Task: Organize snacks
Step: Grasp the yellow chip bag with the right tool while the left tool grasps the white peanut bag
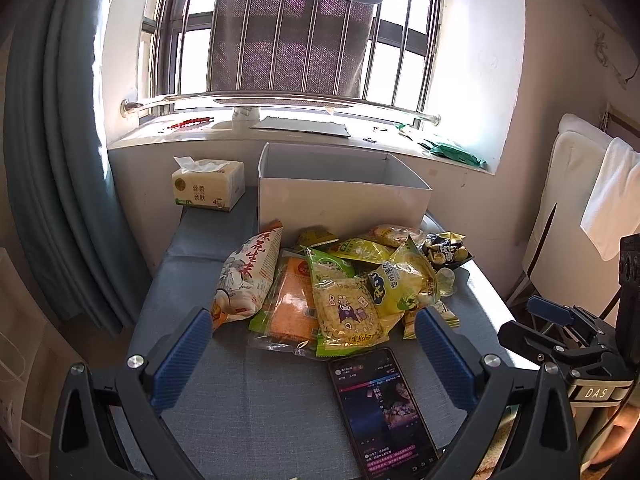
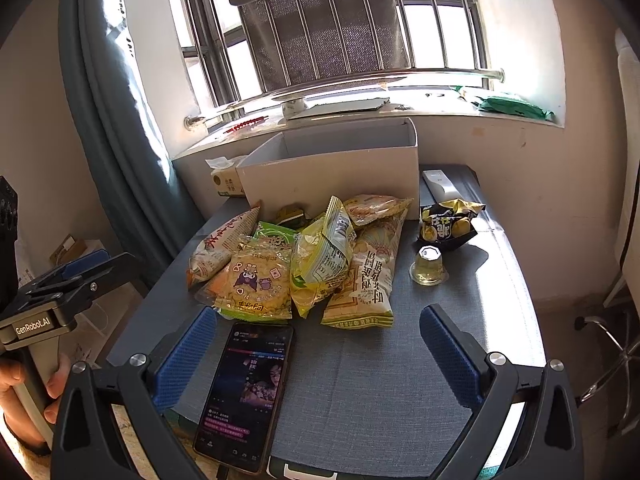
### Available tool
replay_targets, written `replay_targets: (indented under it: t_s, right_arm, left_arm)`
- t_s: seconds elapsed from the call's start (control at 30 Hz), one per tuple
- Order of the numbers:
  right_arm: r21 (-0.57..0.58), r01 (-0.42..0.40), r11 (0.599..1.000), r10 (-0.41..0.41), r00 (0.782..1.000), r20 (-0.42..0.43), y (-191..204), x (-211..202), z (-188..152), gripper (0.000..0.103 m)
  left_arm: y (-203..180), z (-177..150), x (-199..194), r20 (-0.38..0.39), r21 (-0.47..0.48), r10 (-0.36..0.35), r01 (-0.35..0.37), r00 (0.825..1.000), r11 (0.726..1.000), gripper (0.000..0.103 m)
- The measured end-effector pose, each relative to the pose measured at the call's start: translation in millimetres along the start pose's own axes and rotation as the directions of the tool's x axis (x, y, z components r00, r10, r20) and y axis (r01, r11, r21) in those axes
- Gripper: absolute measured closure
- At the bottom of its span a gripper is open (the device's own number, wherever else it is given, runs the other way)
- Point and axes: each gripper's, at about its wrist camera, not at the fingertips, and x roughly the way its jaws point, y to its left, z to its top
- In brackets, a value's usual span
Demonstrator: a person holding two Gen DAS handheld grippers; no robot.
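A heap of snack packets (image 1: pixel 340 280) (image 2: pixel 304 264) lies mid-table in front of an open grey-white box (image 1: pixel 340 196) (image 2: pixel 332 176). In the heap are a white and orange peanut bag (image 1: pixel 248 276) (image 2: pixel 216 248), a yellow corn-snack packet (image 1: pixel 348 312) (image 2: pixel 256 280) and a yellow-green bag (image 1: pixel 400 284) (image 2: pixel 320 260). A black and yellow packet (image 1: pixel 446 252) (image 2: pixel 448 220) and a jelly cup (image 1: pixel 446 282) (image 2: pixel 429 266) sit to the right. My left gripper (image 1: pixel 314 346) is open, just short of the heap. My right gripper (image 2: pixel 318 346) is open too, over bare cloth near the heap.
A lit phone (image 1: pixel 384 408) (image 2: pixel 248 396) lies on the blue-grey tablecloth (image 1: pixel 240 400) (image 2: pixel 380 380) near the front edge. A tissue pack (image 1: pixel 208 186) stands left of the box, a white remote (image 2: pixel 440 186) to its right. Behind are a windowsill (image 1: pixel 280 136) and a curtain (image 1: pixel 60 160).
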Motion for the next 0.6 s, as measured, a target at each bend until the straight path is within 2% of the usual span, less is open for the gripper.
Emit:
replay_targets:
  t_s: [0.27,0.47,0.6]
  right_arm:
    - [-0.013,-0.009,1.000,0.009,1.000,-0.024,2,29,11,0.000]
    - [-0.053,-0.006,0.999,0.002,0.997,-0.072,7,78,28,0.000]
    - [-0.028,-0.011,1.000,0.007,0.992,-0.130,4,116,39,0.000]
  left_arm:
    - [3,-2,-3,0.008,-0.001,0.008,-0.008,1.000,1.000,0.000]
    - [10,-4,-3,0.005,-0.014,0.017,-0.017,1.000,1.000,0.000]
    - [17,-6,-4,0.003,-0.028,0.025,-0.025,1.000,0.999,0.000]
